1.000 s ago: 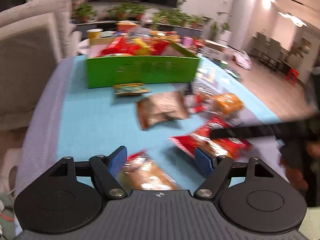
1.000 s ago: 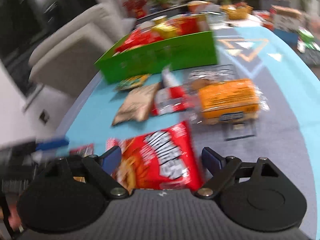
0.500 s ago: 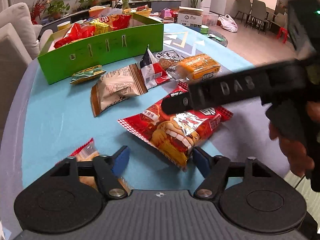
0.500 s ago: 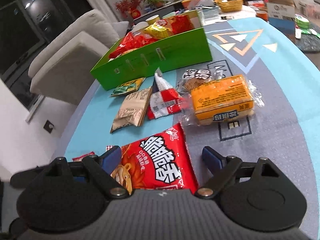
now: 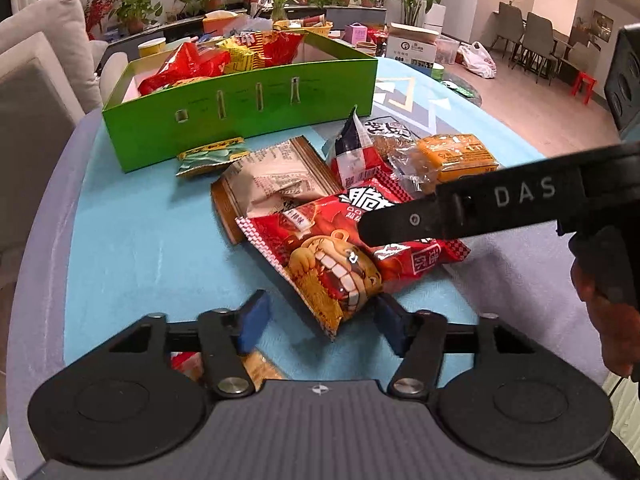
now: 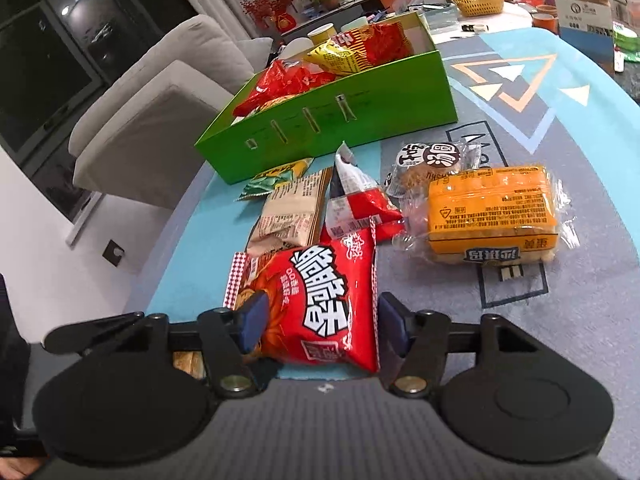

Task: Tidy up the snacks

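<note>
Narrowed since the earlier frame, left gripper [image 5: 318, 320] jaws are spread around the red chip bag's [image 5: 340, 252] corner; right gripper [image 6: 318, 326] jaws straddle the same bag widthwise, pads just beside its edges, its long axis toward the green box [image 6: 360, 120].

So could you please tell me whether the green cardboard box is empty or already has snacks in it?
Partly filled: the green cardboard box has red and yellow snack bags piled at one end.

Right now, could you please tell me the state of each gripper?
Left gripper: open, just been closing, red snack bag corner between jaws, ungripped.
Right gripper: open, straddling the same bag.
</note>
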Demonstrator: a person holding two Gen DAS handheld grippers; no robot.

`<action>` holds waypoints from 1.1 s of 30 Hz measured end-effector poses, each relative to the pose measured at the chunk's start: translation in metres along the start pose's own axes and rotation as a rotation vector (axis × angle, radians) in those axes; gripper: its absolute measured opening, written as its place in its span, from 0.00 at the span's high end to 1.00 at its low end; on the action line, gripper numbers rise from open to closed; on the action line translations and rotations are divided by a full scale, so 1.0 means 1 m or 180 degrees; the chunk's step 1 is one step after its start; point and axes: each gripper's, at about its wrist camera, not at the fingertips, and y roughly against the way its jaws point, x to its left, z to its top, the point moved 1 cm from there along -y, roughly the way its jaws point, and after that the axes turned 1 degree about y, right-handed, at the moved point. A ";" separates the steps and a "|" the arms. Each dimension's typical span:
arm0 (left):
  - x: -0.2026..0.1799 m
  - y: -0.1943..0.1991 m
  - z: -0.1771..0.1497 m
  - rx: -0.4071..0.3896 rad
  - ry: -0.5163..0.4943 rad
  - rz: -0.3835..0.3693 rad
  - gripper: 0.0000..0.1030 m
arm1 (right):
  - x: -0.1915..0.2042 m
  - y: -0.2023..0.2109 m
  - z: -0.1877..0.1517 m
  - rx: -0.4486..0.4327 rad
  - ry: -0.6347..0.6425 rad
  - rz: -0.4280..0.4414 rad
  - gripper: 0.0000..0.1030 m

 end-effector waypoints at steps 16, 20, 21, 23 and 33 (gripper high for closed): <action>-0.003 0.020 0.006 -0.0350 -0.0047 -0.0116 0.58 | 0.027 0.004 0.001 -0.0215 0.0219 -0.0023 0.59; -0.003 0.035 0.015 -0.0490 -0.0098 -0.0092 0.58 | 0.038 0.015 0.007 -0.0371 0.0317 -0.0028 0.59; -0.003 0.039 0.018 -0.0531 -0.0116 -0.0082 0.58 | 0.041 0.018 0.010 -0.0408 0.0342 -0.0028 0.59; -0.003 0.044 0.025 -0.0588 -0.0147 -0.0079 0.58 | 0.045 0.021 0.016 -0.0456 0.0372 -0.0018 0.59; -0.003 0.050 0.070 -0.0851 -0.0254 -0.0047 0.58 | 0.044 0.034 0.058 -0.0662 0.0340 0.0048 0.59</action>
